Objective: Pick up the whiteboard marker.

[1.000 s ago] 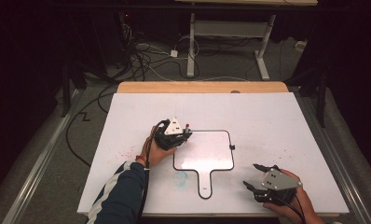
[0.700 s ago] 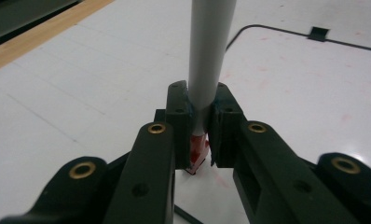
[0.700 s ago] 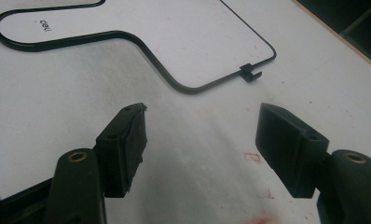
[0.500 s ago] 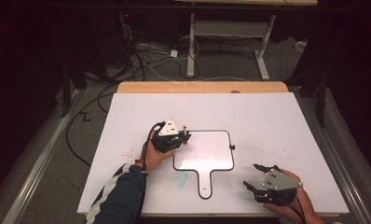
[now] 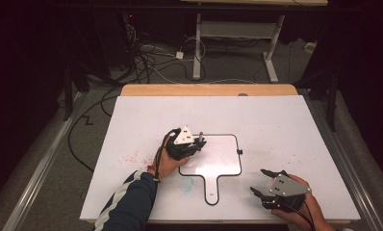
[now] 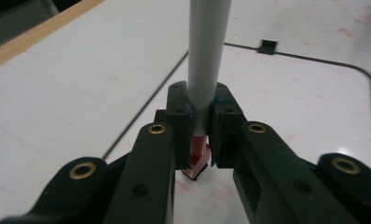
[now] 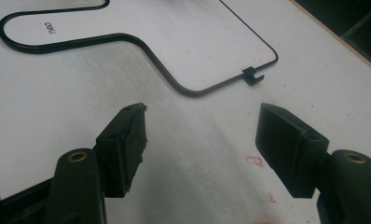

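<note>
A small white board (image 5: 221,156) with a thin black rim and a short handle lies flat on the white tabletop (image 5: 276,120). At the board's upper left corner my left gripper (image 5: 197,143) is shut on a grey marker (image 5: 199,137). In the left gripper view the marker's barrel (image 6: 207,56) runs forward from between the pads and its red end (image 6: 197,156) sits behind them, over the board (image 6: 291,93). Near the front right of the table my right gripper (image 5: 258,181) is open with nothing between its fingers. The right gripper (image 7: 200,135) points toward the board (image 7: 151,28).
Faint red marks (image 5: 132,156) dot the tabletop left of the board, and a pale blue smudge (image 5: 186,183) lies beside the handle. A black clip (image 5: 239,152) sits on the board's right rim. A wooden edge (image 5: 209,90) bounds the far side; cables (image 5: 146,57) lie on the floor beyond.
My left gripper has shifted slightly to the right with the marker, onto the board's corner. The right gripper has stayed where it was.
</note>
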`<action>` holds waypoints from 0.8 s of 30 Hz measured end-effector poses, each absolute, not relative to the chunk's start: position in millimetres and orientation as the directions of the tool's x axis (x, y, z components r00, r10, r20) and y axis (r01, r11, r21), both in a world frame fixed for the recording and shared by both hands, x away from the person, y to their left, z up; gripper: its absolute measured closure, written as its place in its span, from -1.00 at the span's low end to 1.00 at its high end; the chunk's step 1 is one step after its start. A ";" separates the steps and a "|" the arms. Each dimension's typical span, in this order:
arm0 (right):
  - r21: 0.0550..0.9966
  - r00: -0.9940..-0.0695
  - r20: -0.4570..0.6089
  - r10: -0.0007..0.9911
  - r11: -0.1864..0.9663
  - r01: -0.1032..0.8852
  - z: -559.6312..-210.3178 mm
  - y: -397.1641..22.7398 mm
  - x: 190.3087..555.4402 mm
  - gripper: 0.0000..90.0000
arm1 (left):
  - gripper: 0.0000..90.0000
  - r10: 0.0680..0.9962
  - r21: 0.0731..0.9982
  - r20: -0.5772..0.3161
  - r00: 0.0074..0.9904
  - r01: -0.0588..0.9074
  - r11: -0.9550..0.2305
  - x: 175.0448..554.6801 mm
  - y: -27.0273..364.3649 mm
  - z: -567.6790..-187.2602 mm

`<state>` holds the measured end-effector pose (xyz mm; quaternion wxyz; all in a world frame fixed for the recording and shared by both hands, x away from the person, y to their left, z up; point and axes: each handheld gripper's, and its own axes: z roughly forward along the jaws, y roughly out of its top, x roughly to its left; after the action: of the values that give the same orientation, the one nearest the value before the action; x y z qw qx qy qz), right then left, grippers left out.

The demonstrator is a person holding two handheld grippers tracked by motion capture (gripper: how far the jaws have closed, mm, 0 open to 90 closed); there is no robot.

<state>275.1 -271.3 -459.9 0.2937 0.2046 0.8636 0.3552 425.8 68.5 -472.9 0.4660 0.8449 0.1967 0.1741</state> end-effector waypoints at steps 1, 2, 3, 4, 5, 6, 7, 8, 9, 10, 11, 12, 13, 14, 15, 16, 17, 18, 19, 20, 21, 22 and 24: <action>0.732 -0.744 -0.361 0.562 0.665 0.147 -460.3 -271.4 275.1 -0.23 | 0.75 0.505 0.856 0.113 0.856 0.174 -0.486 428.1 70.0 -473.1; 0.732 -0.745 -0.360 0.562 0.665 0.148 -460.4 -271.5 274.8 -0.23 | 0.75 0.522 0.854 0.119 0.845 0.181 -0.488 431.1 72.6 -472.9; 0.732 -0.745 -0.361 0.561 0.666 0.147 -460.3 -271.6 274.2 -0.24 | 0.75 0.530 0.854 0.115 0.840 0.189 -0.485 433.3 74.9 -472.7; 0.731 -0.745 -0.365 0.559 0.667 0.143 -460.0 -271.9 274.0 -0.24 | 0.75 0.536 0.854 0.109 0.837 0.197 -0.482 435.0 77.5 -472.6; 0.731 -0.745 -0.368 0.557 0.668 0.138 -459.6 -272.6 274.3 -0.23 | 0.75 0.539 0.858 0.093 0.837 0.207 -0.471 435.5 79.5 -473.2; 0.733 -0.743 -0.366 0.560 0.665 0.140 -459.5 -273.1 274.5 -0.23 | 0.75 0.539 0.860 0.078 0.838 0.217 -0.461 434.8 80.2 -473.7; 0.736 -0.740 -0.360 0.568 0.660 0.149 -459.6 -273.4 274.3 -0.23 | 0.75 0.529 0.860 0.072 0.846 0.216 -0.463 433.2 79.9 -473.3; 0.737 -0.740 -0.359 0.569 0.659 0.150 -459.6 -273.9 274.5 -0.23 | 0.75 0.513 0.859 0.070 0.856 0.210 -0.467 430.6 78.6 -473.2; 0.738 -0.740 -0.357 0.570 0.658 0.151 -459.5 -274.0 274.3 -0.23 | 0.75 0.497 0.861 0.058 0.866 0.209 -0.464 428.1 77.2 -473.4; 0.736 -0.740 -0.363 0.567 0.661 0.146 -459.3 -274.1 274.4 -0.23 | 0.75 0.470 0.860 0.058 0.881 0.195 -0.471 423.1 74.4 -473.1; 0.735 -0.740 -0.365 0.565 0.663 0.144 -459.1 -274.0 274.0 -0.23 | 0.75 0.437 0.848 0.093 0.895 0.159 -0.506 416.0 70.1 -471.3; 0.737 -0.739 -0.361 0.569 0.660 0.148 -458.7 -273.7 272.9 -0.23 | 0.75 0.417 0.838 0.108 0.903 0.143 -0.527 412.1 67.8 -469.7; 0.738 -0.738 -0.359 0.571 0.658 0.149 -458.6 -273.6 272.5 -0.23 | 0.75 0.406 0.833 0.111 0.907 0.138 -0.536 409.7 66.7 -468.6; 0.737 -0.738 -0.360 0.570 0.659 0.150 -458.8 -273.6 272.8 -0.23 | 0.75 0.402 0.827 0.122 0.908 0.131 -0.546 408.5 66.8 -468.0; 0.734 -0.739 -0.364 0.566 0.663 0.146 -458.9 -273.6 273.6 -0.23 | 0.75 0.401 0.827 0.123 0.908 0.130 -0.547 408.9 67.6 -468.0; 0.736 -0.738 -0.359 0.572 0.659 0.153 -459.1 -273.1 273.2 -0.23 | 0.75 0.408 0.828 0.126 0.904 0.131 -0.545 410.2 68.8 -468.3; 0.735 -0.739 -0.363 0.567 0.662 0.147 -459.0 -272.9 273.5 -0.23 | 0.75 0.421 0.829 0.134 0.897 0.131 -0.543 411.4 69.6 -468.9; 0.735 -0.739 -0.363 0.567 0.662 0.147 -459.0 -272.6 273.4 -0.23 | 0.75 0.443 0.830 0.151 0.884 0.130 -0.542 413.8 71.2 -469.8; 0.735 -0.741 -0.361 0.566 0.662 0.147 -458.9 -272.2 273.6 -0.23 | 0.75 0.452 0.834 0.149 0.880 0.134 -0.535 415.7 72.4 -470.5; 0.734 -0.742 -0.363 0.563 0.663 0.144 -458.9 -272.0 273.9 -0.23 | 0.75 0.468 0.841 0.142 0.872 0.144 -0.522 419.1 74.4 -471.6; 0.734 -0.742 -0.364 0.563 0.664 0.144 -459.1 -271.8 274.0 -0.23 | 0.75 0.486 0.842 0.145 0.862 0.151 -0.518 421.7 75.9 -472.1; 0.733 -0.742 -0.364 0.563 0.664 0.145 -459.3 -271.7 274.2 -0.23 | 0.75 0.501 0.843 0.139 0.854 0.163 -0.513 424.5 77.6 -472.1; 0.733 -0.743 -0.362 0.563 0.664 0.145 -459.5 -271.7 274.3 -0.23 | 0.75 0.521 0.846 0.131 0.843 0.179 -0.503 428.9 81.1 -472.5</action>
<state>274.3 -271.7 -459.5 0.2941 0.2049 0.8635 0.3550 428.9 81.1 -472.5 0.4538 0.8460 0.2069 0.1885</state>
